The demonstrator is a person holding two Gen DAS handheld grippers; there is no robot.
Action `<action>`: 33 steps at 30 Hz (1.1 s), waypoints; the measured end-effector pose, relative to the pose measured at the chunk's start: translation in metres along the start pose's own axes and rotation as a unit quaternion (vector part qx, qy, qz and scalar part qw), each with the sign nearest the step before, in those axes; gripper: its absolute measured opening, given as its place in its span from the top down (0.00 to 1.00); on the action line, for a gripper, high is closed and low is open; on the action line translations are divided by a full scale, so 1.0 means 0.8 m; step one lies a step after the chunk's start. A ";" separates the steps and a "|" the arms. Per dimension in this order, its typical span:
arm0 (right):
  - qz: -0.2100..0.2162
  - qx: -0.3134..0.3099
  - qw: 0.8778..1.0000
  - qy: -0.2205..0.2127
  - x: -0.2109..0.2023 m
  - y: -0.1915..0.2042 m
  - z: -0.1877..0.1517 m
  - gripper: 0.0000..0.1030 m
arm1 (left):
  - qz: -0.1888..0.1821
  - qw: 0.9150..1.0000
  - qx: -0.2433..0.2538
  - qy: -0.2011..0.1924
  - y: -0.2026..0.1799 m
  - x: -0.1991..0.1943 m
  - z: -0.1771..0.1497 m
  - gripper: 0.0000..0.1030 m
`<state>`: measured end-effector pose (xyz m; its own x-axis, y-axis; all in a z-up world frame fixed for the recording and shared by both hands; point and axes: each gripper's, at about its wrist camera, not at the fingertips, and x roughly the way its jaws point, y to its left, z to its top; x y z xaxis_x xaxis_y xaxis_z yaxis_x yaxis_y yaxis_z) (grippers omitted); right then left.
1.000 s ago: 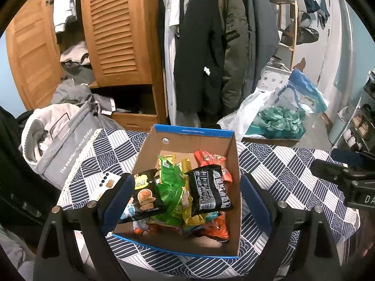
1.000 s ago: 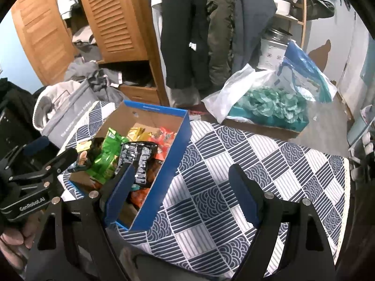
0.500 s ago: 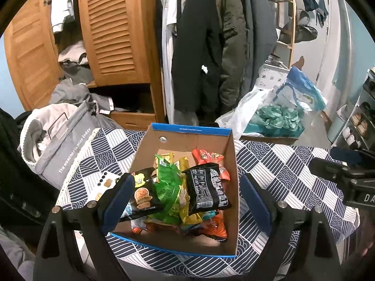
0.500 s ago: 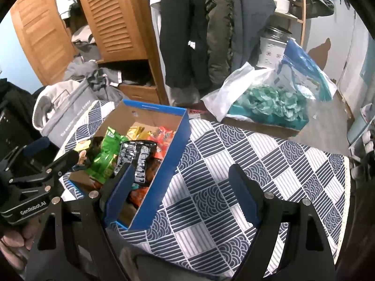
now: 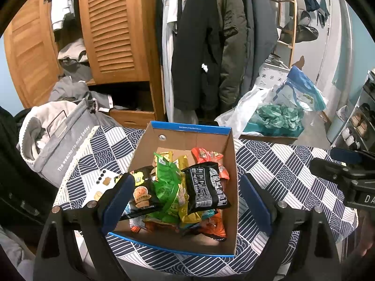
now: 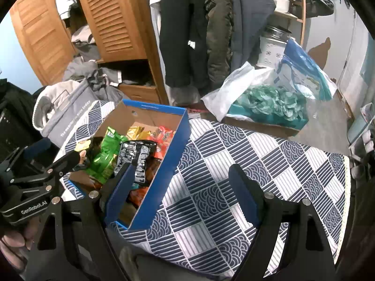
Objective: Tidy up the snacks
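Left gripper (image 5: 185,201) and right gripper (image 6: 180,187) are both hovering with jaws open and empty, over the snack-filled cardboard box (image 5: 187,132) and the patterned tablecloth (image 6: 269,164).

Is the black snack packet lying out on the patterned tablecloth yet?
No, the black snack packet lies inside the cardboard box, on top of the other snacks.

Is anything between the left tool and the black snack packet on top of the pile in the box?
Nothing visible. The left tool is open above the open-topped box, and the black snack packet lies uncovered on top of the pile.
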<state>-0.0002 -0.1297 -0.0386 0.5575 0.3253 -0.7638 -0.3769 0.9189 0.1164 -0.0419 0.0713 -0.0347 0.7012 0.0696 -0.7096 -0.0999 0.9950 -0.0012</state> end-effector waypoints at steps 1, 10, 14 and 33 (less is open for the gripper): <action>0.000 0.001 1.000 -0.001 0.000 0.000 0.000 0.20 | 0.000 1.000 0.000 -0.001 0.000 0.000 0.000 0.10; 0.000 0.000 1.000 0.000 0.000 0.000 0.000 0.20 | 0.002 1.000 -0.001 0.000 0.000 -0.001 0.001 0.10; 0.000 0.000 1.000 0.000 0.000 0.000 0.000 0.20 | 0.001 1.000 0.000 0.000 0.000 -0.001 0.001 0.10; -0.001 -0.001 1.000 0.002 0.002 -0.002 -0.008 0.20 | 0.004 1.000 0.012 0.007 -0.006 -0.001 -0.002 0.10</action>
<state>-0.0030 -0.1322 -0.0442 0.5552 0.3225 -0.7667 -0.3769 0.9192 0.1137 -0.0435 0.0664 -0.0351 0.6902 0.0771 -0.7195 -0.0893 0.9958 0.0211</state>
